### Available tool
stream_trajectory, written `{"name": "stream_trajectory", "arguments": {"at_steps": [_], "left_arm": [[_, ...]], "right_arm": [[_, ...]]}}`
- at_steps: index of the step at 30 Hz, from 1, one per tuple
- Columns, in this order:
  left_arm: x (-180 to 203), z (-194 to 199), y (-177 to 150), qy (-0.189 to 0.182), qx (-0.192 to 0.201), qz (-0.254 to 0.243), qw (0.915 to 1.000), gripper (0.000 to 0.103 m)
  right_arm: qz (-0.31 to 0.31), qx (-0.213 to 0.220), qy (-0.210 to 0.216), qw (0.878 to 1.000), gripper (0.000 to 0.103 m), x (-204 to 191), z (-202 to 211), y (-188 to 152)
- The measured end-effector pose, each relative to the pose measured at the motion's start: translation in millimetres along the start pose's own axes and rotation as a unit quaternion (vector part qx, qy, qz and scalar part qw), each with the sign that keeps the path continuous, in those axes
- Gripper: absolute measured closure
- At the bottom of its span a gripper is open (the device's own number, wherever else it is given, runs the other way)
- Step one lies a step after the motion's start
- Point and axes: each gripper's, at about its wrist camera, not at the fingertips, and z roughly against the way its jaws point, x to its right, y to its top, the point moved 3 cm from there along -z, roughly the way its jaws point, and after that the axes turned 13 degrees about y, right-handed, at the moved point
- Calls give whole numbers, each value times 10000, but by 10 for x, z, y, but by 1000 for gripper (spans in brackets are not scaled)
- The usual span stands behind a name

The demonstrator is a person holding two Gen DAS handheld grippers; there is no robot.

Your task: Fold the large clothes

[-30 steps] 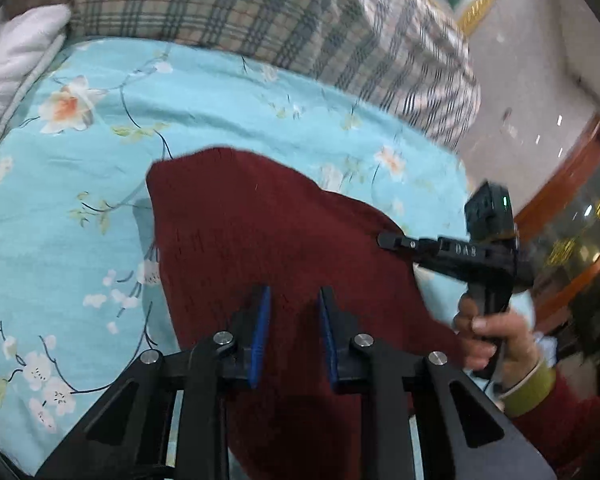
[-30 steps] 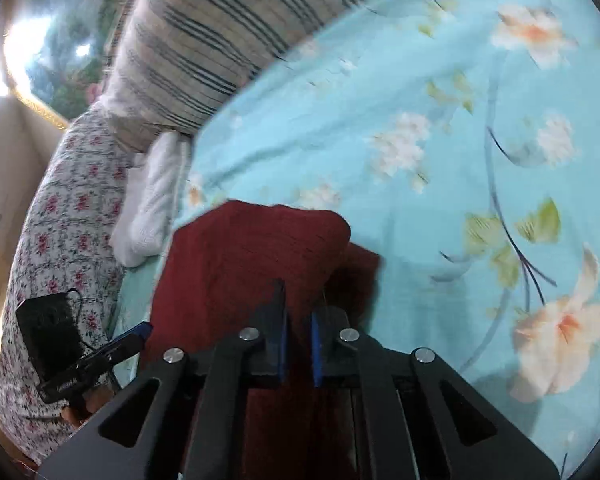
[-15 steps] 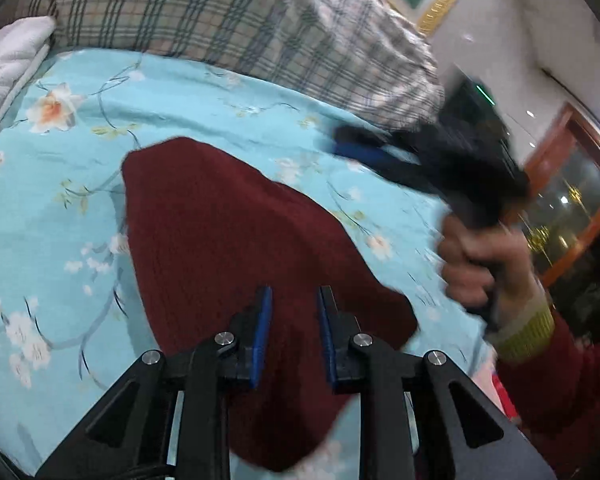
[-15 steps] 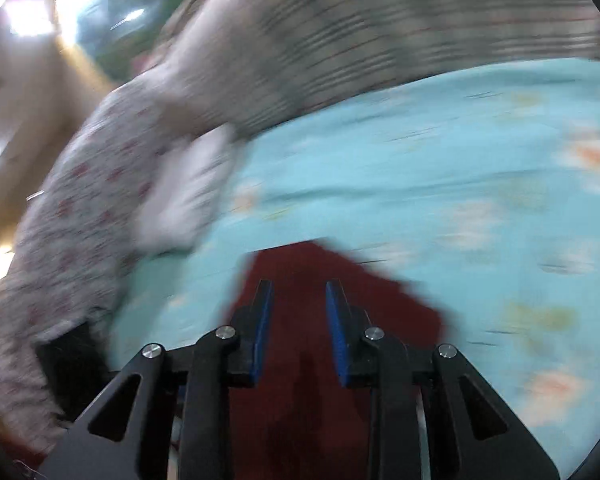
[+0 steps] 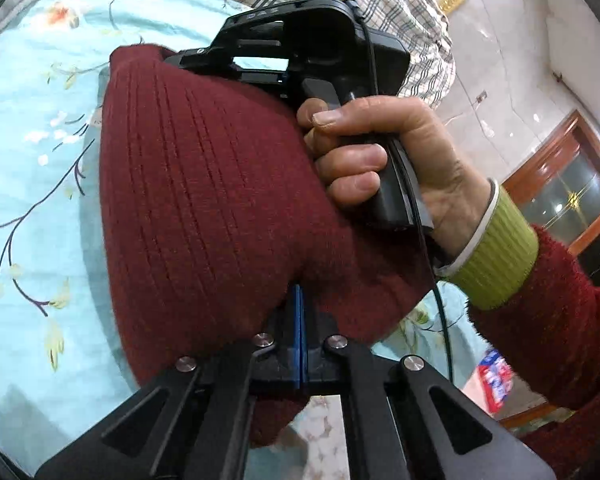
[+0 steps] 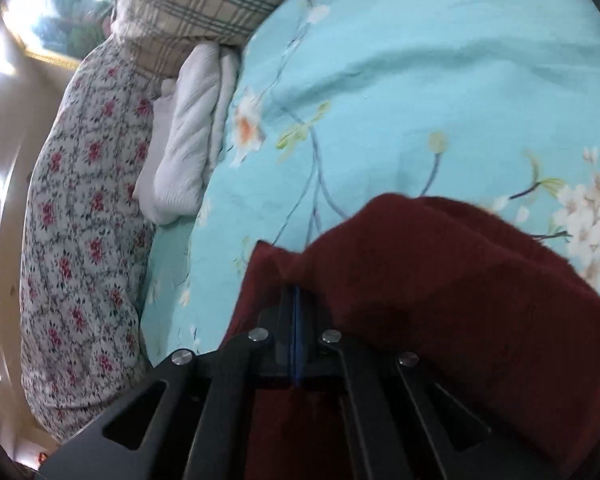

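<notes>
A dark red ribbed knit sweater (image 5: 204, 200) is lifted off the light blue floral bedspread (image 5: 32, 168). My left gripper (image 5: 300, 300) is shut on its near edge, blue pads pressed together with cloth bulging over them. In the left wrist view my right gripper's black body (image 5: 308, 40) sits at the sweater's far edge, held by a hand (image 5: 392, 160); its tips are hidden behind the cloth. In the right wrist view my right gripper (image 6: 296, 300) is shut on the red sweater (image 6: 440, 280), which drapes over its right finger.
A plaid quilt (image 6: 196, 0) lies along the head of the bed (image 6: 420, 80). A white folded cloth (image 6: 184, 152) and a red-flowered quilt (image 6: 84, 220) lie at its left side. A wooden cabinet (image 5: 572, 188) stands past the bed.
Both grippers went from open above the flat sweater to shut on it. The right gripper swung in close to the left, and the sweater has bunched up off the bed.
</notes>
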Motion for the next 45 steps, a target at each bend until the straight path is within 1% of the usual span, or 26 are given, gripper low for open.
{"name": "stream_trajectory", "arguments": {"at_steps": [3, 6, 9, 11, 13, 14, 15, 16, 18, 19, 20, 22, 23, 24, 25, 27, 30, 33, 35, 39, 41, 43, 44, 45], "left_arm": [[36, 26, -15, 104, 9, 32, 9999, 103], [60, 50, 31, 241, -88, 55, 9997, 102], [141, 240, 77, 405, -99, 12, 9991, 102], [173, 469, 85, 385, 76, 23, 9992, 94], [154, 658, 102, 463, 290, 112, 9984, 70], [119, 769, 120, 541, 423, 212, 9974, 65], [79, 835, 138, 599, 498, 293, 9965, 58], [18, 892, 167, 738, 564, 418, 9948, 51], [-92, 894, 204, 858, 556, 596, 9930, 46], [-141, 848, 228, 925, 469, 681, 9923, 46], [-172, 791, 242, 1031, 362, 759, 9911, 46], [-204, 625, 242, 1275, 117, 793, 9886, 43], [-212, 503, 232, 1418, -51, 711, 9873, 40], [-237, 471, 226, 1470, -106, 707, 9866, 33], [-250, 408, 205, 1461, -175, 760, 9862, 30], [-265, 394, 179, 1317, -239, 844, 9874, 30], [-230, 412, 164, 1356, -218, 739, 9878, 30], [-191, 363, 135, 1373, -288, 687, 9877, 30], [-230, 299, 97, 1368, -339, 711, 9875, 30], [-206, 197, 67, 1449, -346, 612, 9869, 30], [-191, 199, 76, 1447, -374, 610, 9869, 30], [-199, 226, 94, 1352, -382, 676, 9878, 30], [-203, 271, 104, 1283, -353, 733, 9884, 30], [-216, 316, 114, 1254, -307, 771, 9886, 31]], "right_arm": [[57, 33, -112, 9999, 103, -27, -20, -23], [43, 101, -168, 9998, 103, -63, 19, -60], [125, 324, -315, 9989, 103, -174, 251, -171], [285, 463, -352, 9979, 101, -343, 512, -365], [509, 643, -435, 9957, 101, -502, 837, -645], [585, 716, -500, 9945, 101, -542, 973, -769], [635, 799, -603, 9930, 101, -568, 1116, -907], [658, 910, -766, 9907, 100, -577, 1304, -1102], [589, 977, -827, 9900, 100, -540, 1490, -1351], [518, 961, -886, 9901, 100, -498, 1552, -1482], [441, 914, -1100, 9887, 100, -415, 1606, -1641], [253, 818, -1375, 9868, 100, -252, 1634, -1807], [49, 830, -1396, 9867, 101, -121, 1654, -1892], [-97, 875, -1354, 9869, 101, -34, 1670, -1945], [-181, 917, -1326, 9867, 101, 19, 1685, -1979], [-161, 1011, -1313, 9860, 101, -8, 1720, -1995], [132, 1154, -1328, 9843, 100, -213, 1823, -1957], [355, 1376, -1188, 9827, 100, -394, 1889, -1867], [412, 1339, -1178, 9831, 100, -412, 1837, -1779], [282, 1131, -1529, 9813, 100, -257, 1647, -1674], [195, 1076, -1634, 9805, 100, -206, 1590, -1638], [280, 1229, -1558, 9797, 100, -283, 1628, -1594], [330, 1283, -1595, 9783, 97, -321, 1653, -1569], [361, 1343, -1654, 9764, 85, -345, 1684, -1545]]}}
